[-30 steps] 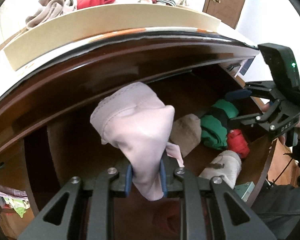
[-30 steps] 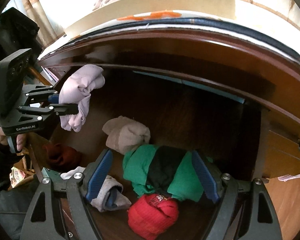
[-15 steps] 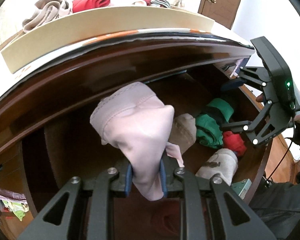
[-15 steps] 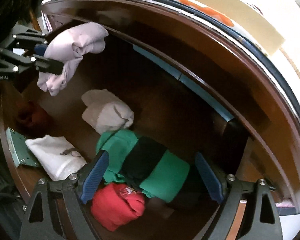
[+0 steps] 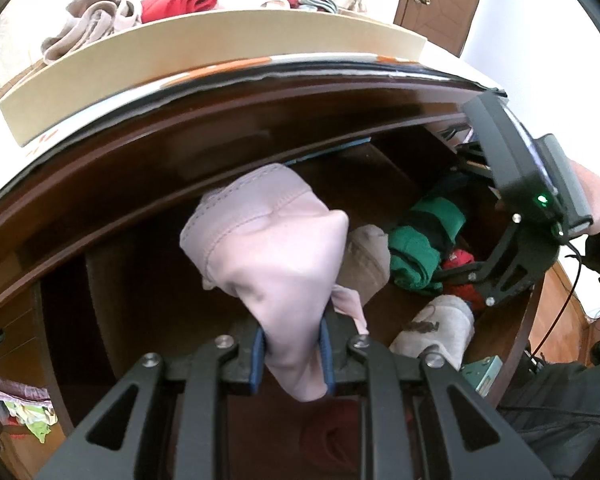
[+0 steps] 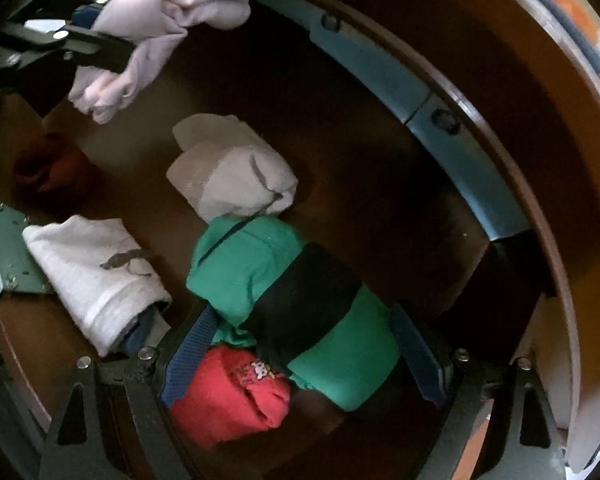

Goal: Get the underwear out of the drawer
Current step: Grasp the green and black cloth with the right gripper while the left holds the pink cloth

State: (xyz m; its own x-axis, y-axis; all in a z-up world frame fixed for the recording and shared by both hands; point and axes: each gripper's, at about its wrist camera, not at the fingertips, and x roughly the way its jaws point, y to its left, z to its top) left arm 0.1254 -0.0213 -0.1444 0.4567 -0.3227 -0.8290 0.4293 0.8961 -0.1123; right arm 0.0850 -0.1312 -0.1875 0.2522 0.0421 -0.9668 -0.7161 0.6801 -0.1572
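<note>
While the left gripper (image 5: pixel 291 350) holds a crumpled pale-pink cloth underwear (image 5: pixel 272 240) clamped above the dark wooden drawer (image 6: pixel 380 184), the right gripper (image 6: pixel 300 354), its blue-padded jaws wide apart, straddles the rolled green-and-black underwear (image 6: pixel 296 300), so closing squarely on it looks next.

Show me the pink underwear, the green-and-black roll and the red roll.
pink underwear (image 5: pixel 268 248), left wrist view, middle of bunched fabric.
green-and-black roll (image 6: pixel 296 304), right wrist view, black band.
red roll (image 6: pixel 228 396), right wrist view, top of roll.

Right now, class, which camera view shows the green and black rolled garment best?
The right wrist view: the green and black roll lies whole between the open right gripper's fingers. The left wrist view shows it small, far off, partly behind the beige roll.
</note>
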